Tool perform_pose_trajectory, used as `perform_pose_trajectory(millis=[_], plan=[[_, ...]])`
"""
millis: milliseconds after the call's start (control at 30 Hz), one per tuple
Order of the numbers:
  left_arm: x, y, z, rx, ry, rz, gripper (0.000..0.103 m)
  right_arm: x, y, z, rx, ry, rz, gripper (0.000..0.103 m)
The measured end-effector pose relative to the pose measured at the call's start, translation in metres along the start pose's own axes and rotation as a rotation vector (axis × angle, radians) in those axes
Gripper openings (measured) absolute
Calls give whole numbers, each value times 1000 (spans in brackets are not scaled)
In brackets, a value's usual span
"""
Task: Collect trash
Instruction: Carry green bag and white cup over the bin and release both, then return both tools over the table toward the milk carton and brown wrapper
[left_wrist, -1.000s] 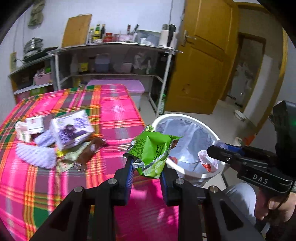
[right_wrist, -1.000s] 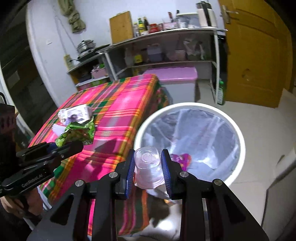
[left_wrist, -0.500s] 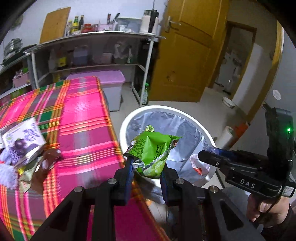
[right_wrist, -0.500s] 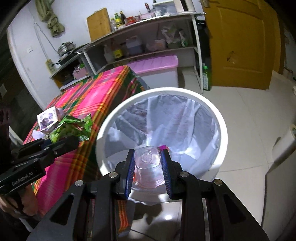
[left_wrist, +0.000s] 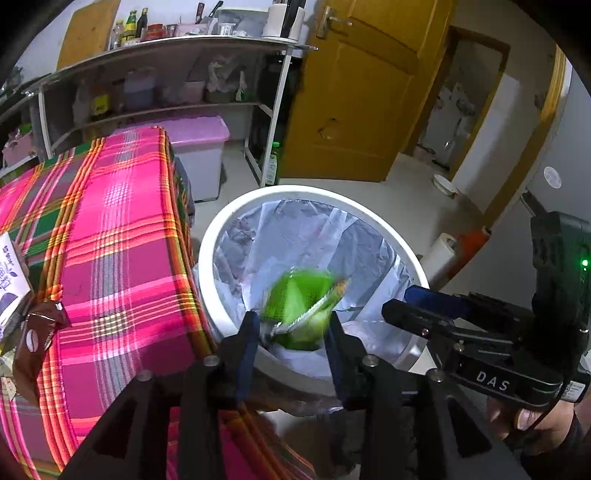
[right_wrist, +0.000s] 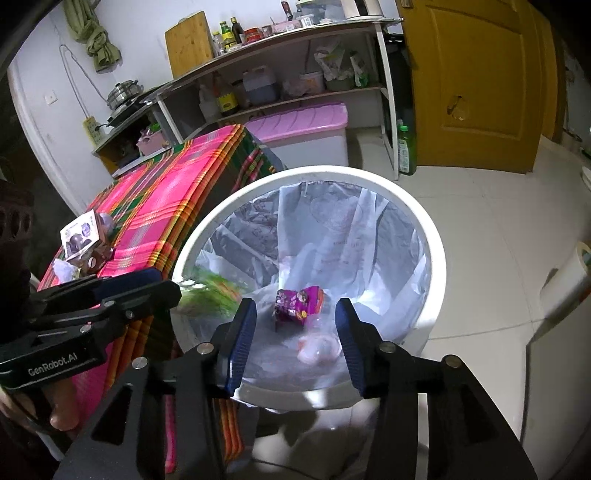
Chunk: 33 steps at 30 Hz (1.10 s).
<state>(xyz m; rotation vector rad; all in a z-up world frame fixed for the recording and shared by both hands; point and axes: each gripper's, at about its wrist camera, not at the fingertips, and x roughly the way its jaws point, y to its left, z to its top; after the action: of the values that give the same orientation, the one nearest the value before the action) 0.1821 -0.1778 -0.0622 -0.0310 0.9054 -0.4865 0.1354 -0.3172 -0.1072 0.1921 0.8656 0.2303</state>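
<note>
- Left wrist view, far left of frame: a brown wrapper (left_wrist: 35, 338) and a printed carton (left_wrist: 9, 277) lie at the left edge on the plaid tablecloth (left_wrist: 122, 236), trash not yet collected by the look of it, well apart from both claws.
- Centre: the left gripper (left_wrist: 290, 334) points steeply down over the near rim of the white bin (left_wrist: 221, 306), its jaws opening; the green snack bag (left_wrist: 301, 308) shows as a blur between them, no pad pressing on it, already tumbling into the clear liner.
- Right of frame: the right gripper (left_wrist: 417, 308) reaches in over the bin's right rim, a hand (left_wrist: 532, 421) wrapped round its grip at lower right.
- Right wrist view, left of frame: the left gripper appears side-on above the bin's left rim, the green blur just under its tip.
- Centre: the right gripper (right_wrist: 295, 325) also aims downward into the bin, jaws opening with nothing gripped; a clear plastic cup (right_wrist: 319, 347) lies low in the liner beside a purple wrapper (right_wrist: 299, 306).
- The next pick likely turns on the table pile, which sits to the upper left of both claws; the left hand looks nearer to it, and the carton's long side seems to run roughly along the table edge.
</note>
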Motion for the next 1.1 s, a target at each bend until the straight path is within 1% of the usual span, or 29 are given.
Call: perform_pose_trajectory(millis=[67,233,467,767,933,1100], plan=[[-1,-1,-1,-2,-3,-3,41,-1,0,0,1,-2,0,46],[-7,-1,-2,-5,-19,-8,41,-10,4,1,-4,-20,3,46],[-31,1,-6,-24,-71,4,41,-30,15,-1,-22,-47,20,46],[-70,4,-19,-27,-134,55,41,-53,43,-3,-73,-80,60,46],[-93,6,-27,-31,-171,82,41,-57,60,-7,-106,-83,81,46],[-109,8,-37,-35,-188,102,41,-61,73,-10,-131,-85,101,46]])
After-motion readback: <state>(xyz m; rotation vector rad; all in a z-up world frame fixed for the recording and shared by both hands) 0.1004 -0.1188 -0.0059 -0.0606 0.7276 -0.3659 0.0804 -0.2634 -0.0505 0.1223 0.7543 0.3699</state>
